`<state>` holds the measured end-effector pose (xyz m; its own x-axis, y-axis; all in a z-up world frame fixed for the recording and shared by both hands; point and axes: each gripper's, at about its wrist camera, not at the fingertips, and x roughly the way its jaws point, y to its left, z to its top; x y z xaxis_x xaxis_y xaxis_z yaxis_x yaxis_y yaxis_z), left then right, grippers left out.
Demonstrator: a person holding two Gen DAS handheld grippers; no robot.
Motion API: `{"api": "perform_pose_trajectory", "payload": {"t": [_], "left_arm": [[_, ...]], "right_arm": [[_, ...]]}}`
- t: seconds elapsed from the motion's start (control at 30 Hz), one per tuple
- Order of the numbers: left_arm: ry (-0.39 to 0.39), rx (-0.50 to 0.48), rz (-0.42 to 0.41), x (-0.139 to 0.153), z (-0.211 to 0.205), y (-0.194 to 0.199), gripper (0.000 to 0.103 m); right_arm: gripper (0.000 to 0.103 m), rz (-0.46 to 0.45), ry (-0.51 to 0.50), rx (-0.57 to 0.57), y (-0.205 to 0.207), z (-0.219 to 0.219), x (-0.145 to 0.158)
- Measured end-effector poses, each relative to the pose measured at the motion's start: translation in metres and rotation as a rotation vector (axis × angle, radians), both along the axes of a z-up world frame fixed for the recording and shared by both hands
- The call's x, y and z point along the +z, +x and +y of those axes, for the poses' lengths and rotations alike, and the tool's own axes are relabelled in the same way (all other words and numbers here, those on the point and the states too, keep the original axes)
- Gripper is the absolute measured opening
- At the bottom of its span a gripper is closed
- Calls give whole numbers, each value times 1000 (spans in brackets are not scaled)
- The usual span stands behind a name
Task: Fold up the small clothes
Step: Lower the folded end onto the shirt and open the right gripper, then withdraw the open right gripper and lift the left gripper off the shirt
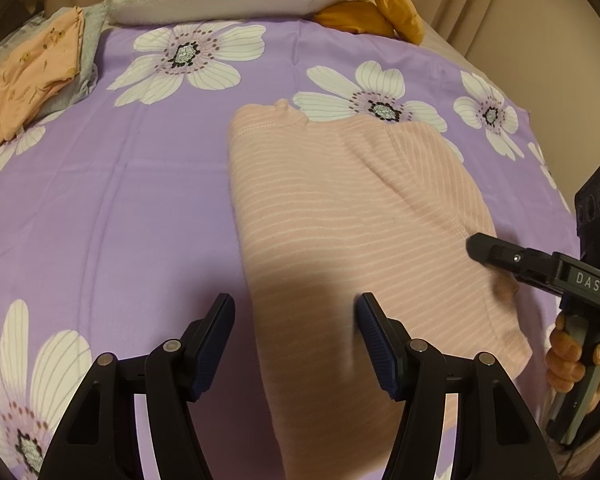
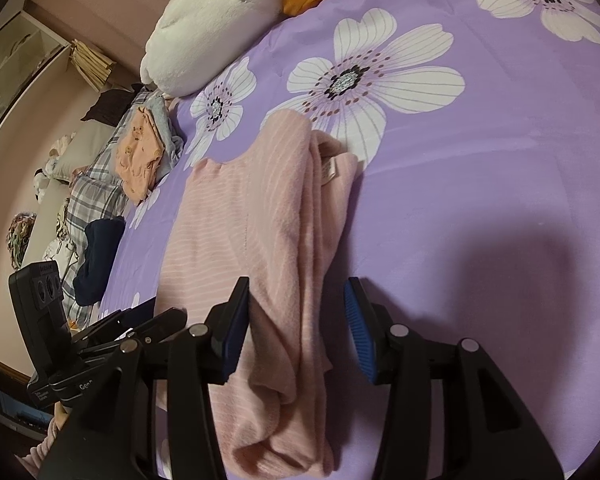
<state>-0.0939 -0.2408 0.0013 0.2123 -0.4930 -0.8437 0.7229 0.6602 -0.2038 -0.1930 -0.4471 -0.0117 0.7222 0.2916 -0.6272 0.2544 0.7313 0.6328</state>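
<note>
Pink striped garment (image 1: 340, 216) lies part-folded on bed (image 1: 120, 184). Left gripper (image 1: 296, 328) and right gripper (image 2: 296, 328): fingers wide open, nothing held. Folded edge to be pinched squarely, layers kept aligned.

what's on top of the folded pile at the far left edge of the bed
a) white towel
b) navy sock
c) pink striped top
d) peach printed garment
d: the peach printed garment lies on top of a grey piece, while the pink striped top lies mid-bed.
</note>
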Motion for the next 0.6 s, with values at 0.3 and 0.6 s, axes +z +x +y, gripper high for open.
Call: {"api": "perform_pose_trajectory", "payload": {"t": [0.3, 0.6], "left_arm": [[3, 3, 1, -1, 1, 0, 62], [9, 3, -3, -1, 2, -1, 62]], "right_arm": [[49, 4, -52, -61, -9, -8, 8], [40, -25, -149, -121, -7, -24, 32]]}}
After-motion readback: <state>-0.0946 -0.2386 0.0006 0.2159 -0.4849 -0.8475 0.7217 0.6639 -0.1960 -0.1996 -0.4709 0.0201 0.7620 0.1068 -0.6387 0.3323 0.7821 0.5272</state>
